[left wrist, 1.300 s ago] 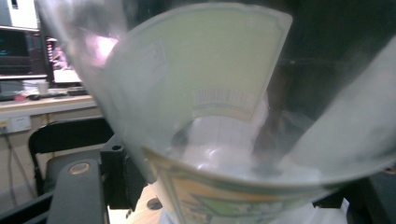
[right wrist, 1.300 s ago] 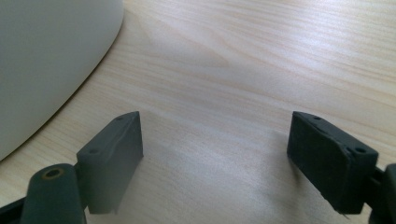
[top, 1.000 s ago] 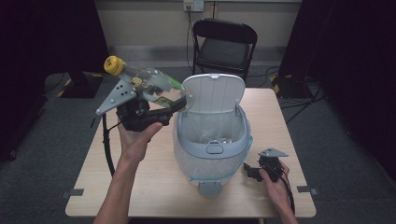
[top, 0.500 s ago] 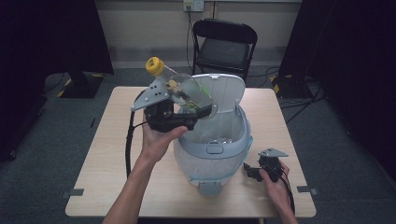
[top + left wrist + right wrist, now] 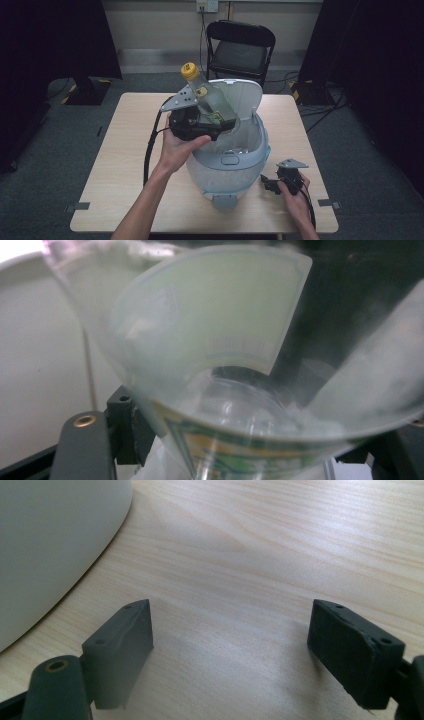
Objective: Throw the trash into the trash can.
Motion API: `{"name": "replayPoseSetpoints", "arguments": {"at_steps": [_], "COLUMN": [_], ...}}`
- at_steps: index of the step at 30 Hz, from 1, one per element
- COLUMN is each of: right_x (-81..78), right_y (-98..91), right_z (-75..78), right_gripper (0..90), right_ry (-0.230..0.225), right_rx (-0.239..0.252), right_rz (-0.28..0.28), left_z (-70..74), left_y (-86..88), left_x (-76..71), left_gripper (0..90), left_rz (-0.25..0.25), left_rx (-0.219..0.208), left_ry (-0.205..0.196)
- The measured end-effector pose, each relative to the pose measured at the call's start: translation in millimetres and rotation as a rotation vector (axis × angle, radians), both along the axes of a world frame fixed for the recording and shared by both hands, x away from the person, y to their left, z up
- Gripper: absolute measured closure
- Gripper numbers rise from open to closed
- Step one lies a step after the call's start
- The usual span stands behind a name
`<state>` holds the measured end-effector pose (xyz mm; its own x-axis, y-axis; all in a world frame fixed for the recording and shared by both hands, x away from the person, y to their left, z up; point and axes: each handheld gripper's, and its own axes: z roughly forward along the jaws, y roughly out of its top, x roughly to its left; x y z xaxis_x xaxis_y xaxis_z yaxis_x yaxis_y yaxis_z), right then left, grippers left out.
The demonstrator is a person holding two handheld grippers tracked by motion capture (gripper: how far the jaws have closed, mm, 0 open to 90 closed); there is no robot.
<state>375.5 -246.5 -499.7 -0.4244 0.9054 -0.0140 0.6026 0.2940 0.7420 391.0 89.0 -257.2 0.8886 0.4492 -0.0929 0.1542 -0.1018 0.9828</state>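
A clear plastic bottle [image 5: 210, 102] with a yellow cap [image 5: 189, 70] and a green-and-yellow label is clamped in my left gripper [image 5: 223, 120], which is shut on it. The bottle tilts, cap up and to the left, with its base over the mouth of the pale blue bin [image 5: 227, 172], whose lid [image 5: 243, 96] stands raised. In the left gripper view the bottle [image 5: 215, 365] sits between the jaws of my left gripper [image 5: 260, 442]. My right gripper [image 5: 267, 183] rests on the table to the right of the bin, open, with nothing between its jaws [image 5: 230, 650].
The bin stands at the middle of a light wooden table [image 5: 120, 150]; its curved wall [image 5: 50, 545] is close on the left in the right gripper view. A black folding chair [image 5: 240, 47] stands behind the table. Bare tabletop lies to the left.
My left hand has carried the bottle rightward and slightly down, from left of the bin to over its mouth. The right gripper has not moved.
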Motion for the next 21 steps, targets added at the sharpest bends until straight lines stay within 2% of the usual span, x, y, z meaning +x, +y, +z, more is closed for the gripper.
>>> {"name": "replayPoseSetpoints", "arguments": {"at_steps": [3,9,10,12,16,19,21], "right_x": [0.0,0.0,0.0,0.0,0.1,0.0,0.0], "right_y": [0.0,0.0,0.0,0.0,0.0,0.0,0.0], "right_z": [0.0,0.0,0.0,0.0,0.0,0.0,0.0], "right_gripper": [17.2,17.2,17.2,17.2,17.2,17.2,17.2], "right_ry": [0.000,0.000,0.000,0.000,0.000,0.000,0.000], "right_rx": [0.000,0.000,0.000,0.000,0.000,0.000,0.000], "right_rz": [0.000,0.000,0.000,0.000,0.000,0.000,0.000], "left_z": [-0.9,-1.3,-1.6,-2.2,-1.2,-0.1,-0.6], "left_y": [0.5,1.8,1.4,0.6,-3.5,-4.2,-4.1], "left_x": [1.6,3.5,3.7,4.6,5.2,5.3,6.9], "left_gripper": [27.6,26.8,26.4,26.0,25.4,25.4,25.3], "left_rz": [-0.002,-0.028,-0.029,-0.030,-0.019,-0.012,-0.014], "left_rx": [0.014,0.074,0.072,0.075,0.121,0.103,0.109], "left_ry": [0.007,0.037,0.044,0.047,0.037,0.044,0.048]}}
